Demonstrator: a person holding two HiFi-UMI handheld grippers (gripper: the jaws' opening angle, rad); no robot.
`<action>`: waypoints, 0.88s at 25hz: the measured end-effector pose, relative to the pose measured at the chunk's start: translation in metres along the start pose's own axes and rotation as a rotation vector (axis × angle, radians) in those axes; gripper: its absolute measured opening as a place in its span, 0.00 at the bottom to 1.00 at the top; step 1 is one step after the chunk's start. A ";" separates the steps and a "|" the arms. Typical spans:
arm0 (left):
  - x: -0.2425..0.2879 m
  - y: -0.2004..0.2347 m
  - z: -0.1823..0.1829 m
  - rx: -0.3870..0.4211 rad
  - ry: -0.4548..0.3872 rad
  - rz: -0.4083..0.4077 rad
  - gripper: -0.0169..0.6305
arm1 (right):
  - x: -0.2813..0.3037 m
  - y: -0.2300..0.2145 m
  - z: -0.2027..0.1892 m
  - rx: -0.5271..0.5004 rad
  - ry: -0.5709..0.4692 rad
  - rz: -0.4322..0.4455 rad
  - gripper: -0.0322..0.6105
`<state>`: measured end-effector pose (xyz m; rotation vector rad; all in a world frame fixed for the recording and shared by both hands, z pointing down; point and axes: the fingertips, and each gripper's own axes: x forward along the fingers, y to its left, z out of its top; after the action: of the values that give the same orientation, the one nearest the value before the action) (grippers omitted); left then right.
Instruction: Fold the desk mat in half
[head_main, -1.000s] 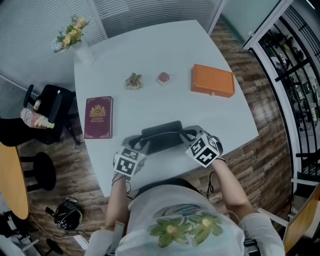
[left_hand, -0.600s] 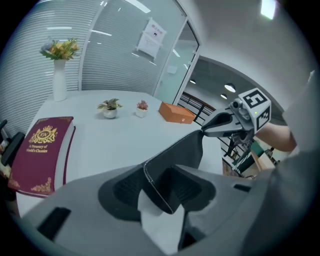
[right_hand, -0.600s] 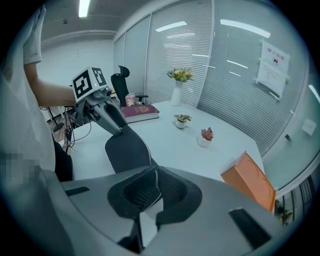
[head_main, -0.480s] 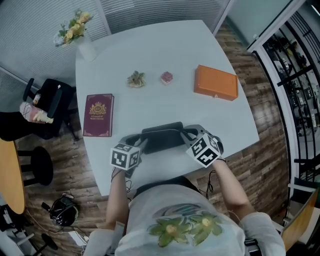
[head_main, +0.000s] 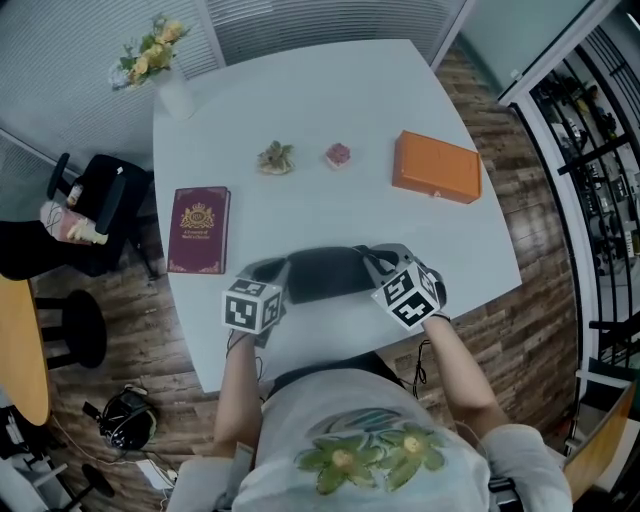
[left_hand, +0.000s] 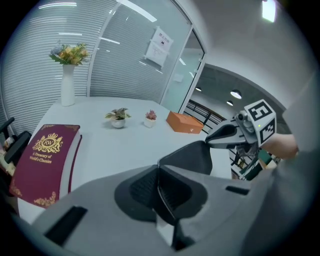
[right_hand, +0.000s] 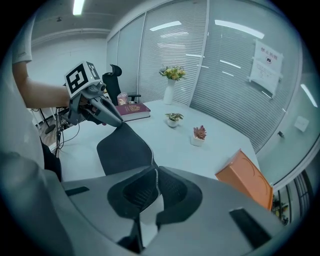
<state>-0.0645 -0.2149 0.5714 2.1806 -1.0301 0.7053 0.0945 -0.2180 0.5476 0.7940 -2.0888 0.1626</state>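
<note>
left gripper (head_main: 270, 272): jaws closed tight on desk mat's (head_main: 322, 273) near-left corner | right gripper (head_main: 373, 260): clamped on its near-right corner | mat: held up between them over white table's (head_main: 300, 130) near edge

Garment: pale grey short-sleeved T-shirt (head_main: 300, 440) with a chest print (head_main: 372, 455) of green leaves and two yellow-centred blooms. Sleeves (head_main: 520, 445), left and right of the print, are plain.

Left gripper (head_main: 278, 270), above-left of the print: smooth grey moulded shell. Its marker cube (head_main: 250, 305) bears black-and-white square patterns on its faces.

Right gripper (head_main: 368, 256), above-right of the print: same grey shell, with a matching cube (head_main: 408, 295) in a different pattern.

Jaw pads (left_hand: 140, 187) on both units: black, finely ribbed. Rectangular recessed slots (left_hand: 65, 225) in the shell flank the pads.

A thin black cable (head_main: 424, 366) loops beside the right forearm, above-right of the print.
</note>
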 end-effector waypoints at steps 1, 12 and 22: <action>0.001 0.001 0.002 0.001 -0.002 0.003 0.05 | 0.002 -0.002 0.001 0.000 0.001 -0.006 0.11; 0.019 0.011 0.004 0.011 0.018 0.061 0.05 | 0.037 -0.017 -0.008 0.035 0.037 0.000 0.11; 0.039 0.025 -0.008 -0.012 0.075 0.089 0.05 | 0.069 -0.021 -0.021 0.072 0.077 0.020 0.11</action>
<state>-0.0647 -0.2398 0.6105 2.0920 -1.0955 0.8132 0.0923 -0.2593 0.6098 0.7973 -2.0286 0.2760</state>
